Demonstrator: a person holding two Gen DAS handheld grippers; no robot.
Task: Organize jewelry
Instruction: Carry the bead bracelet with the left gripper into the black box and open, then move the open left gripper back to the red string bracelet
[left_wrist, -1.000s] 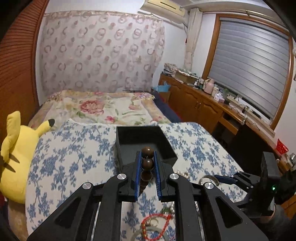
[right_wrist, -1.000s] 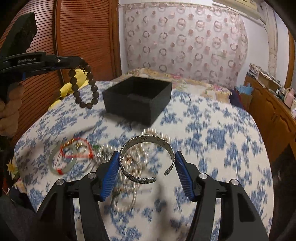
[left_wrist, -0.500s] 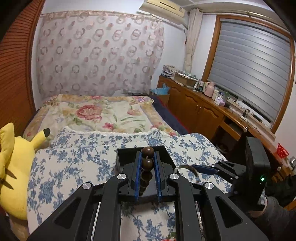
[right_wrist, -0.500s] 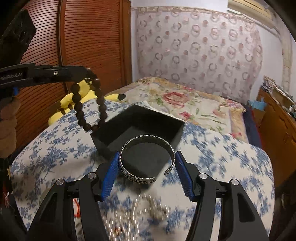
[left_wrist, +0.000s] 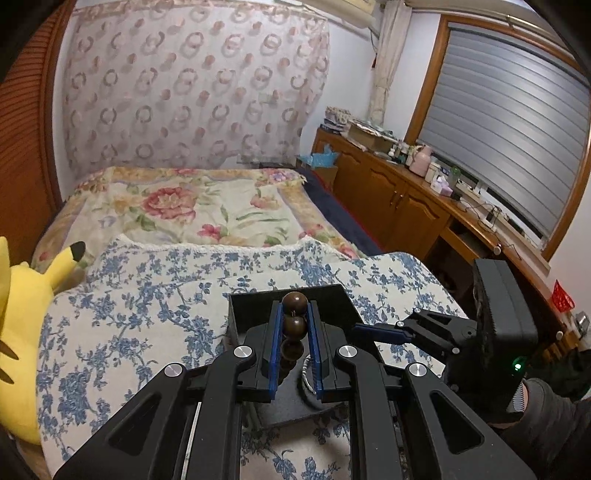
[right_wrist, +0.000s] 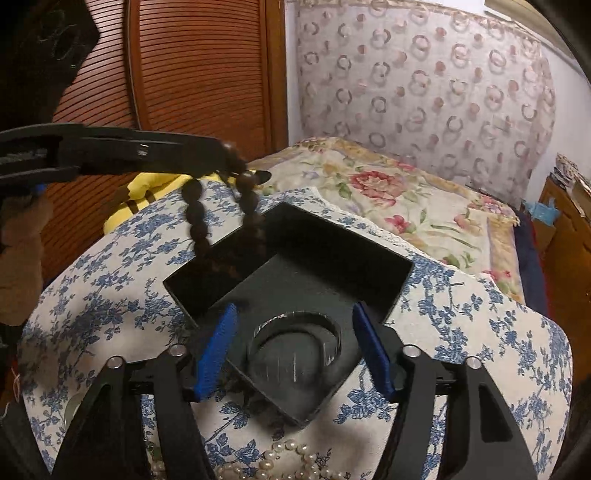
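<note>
A black open box stands on the blue-flowered cloth; it also shows in the left wrist view. My left gripper is shut on a brown bead bracelet, which hangs over the box's left corner in the right wrist view. My right gripper is open above the near end of the box. The silver bangle, blurred, lies or falls inside the box between the blue pads. A sliver of it shows in the left wrist view.
A pearl necklace lies on the cloth in front of the box. A yellow plush toy sits at the left edge. A floral bed lies beyond, wooden cabinets to the right, a slatted wooden door at the left.
Both grippers moved forward over the box. My right gripper opened and let go of the silver bangle, which is now in the box. The left still holds the beads.
</note>
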